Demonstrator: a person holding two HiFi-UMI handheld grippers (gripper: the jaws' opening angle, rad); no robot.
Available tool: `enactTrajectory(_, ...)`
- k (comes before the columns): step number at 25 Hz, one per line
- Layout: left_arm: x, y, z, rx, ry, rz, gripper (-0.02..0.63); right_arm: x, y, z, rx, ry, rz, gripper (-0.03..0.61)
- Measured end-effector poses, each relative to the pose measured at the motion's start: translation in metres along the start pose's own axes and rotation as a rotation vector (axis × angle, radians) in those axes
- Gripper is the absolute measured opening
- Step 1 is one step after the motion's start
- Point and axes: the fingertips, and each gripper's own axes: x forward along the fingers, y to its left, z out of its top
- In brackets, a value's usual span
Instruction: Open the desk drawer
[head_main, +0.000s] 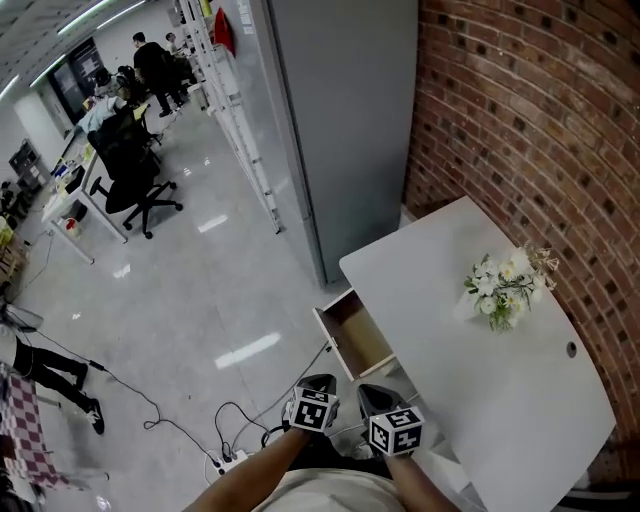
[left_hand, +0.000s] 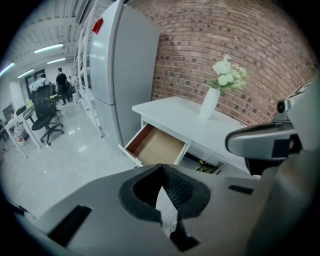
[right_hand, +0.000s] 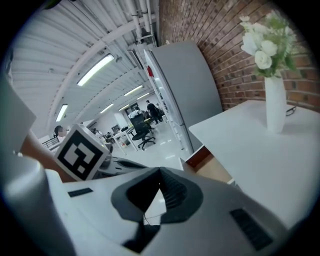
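Drawer (head_main: 355, 335) stands pulled out on left side of white desk (head_main: 450, 330), left gripper (head_main: 318, 384) and right gripper (head_main: 377, 396) nearer, not touching it, both with jaws closed on nothing, right gripper view shows only a drawer corner, rest hidden behind gripper body.

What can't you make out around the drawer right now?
- Head view: the drawer front face and any handle; it is seen only from above, and its back end lies under the desk top.
- Right gripper view: the drawer's near part, behind the right gripper body.
- Left gripper view: the items under the desk, too small and dark to name.
- Head view: the vase, hidden beneath its flowers.
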Motion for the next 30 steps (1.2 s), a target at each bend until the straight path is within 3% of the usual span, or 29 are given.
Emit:
enactTrajectory(8,-0.017,0.02,-0.005,-0.148,0.008,0.034,0.008,0.011,0.014,0.013,-0.069,0.012,0.042,0.015)
enactTrajectory(15,-0.019,0.036,-0.009,-0.145,0.021,0.018,0.008,0.02,0.015,0.001,-0.028,0.03,0.019,0.015)
enactTrajectory(30,-0.017,0.067,-0.002,-0.145,0.034,0.003,0.008,0.056,0.029,0.017,-0.048,0.062,0.042,0.015)
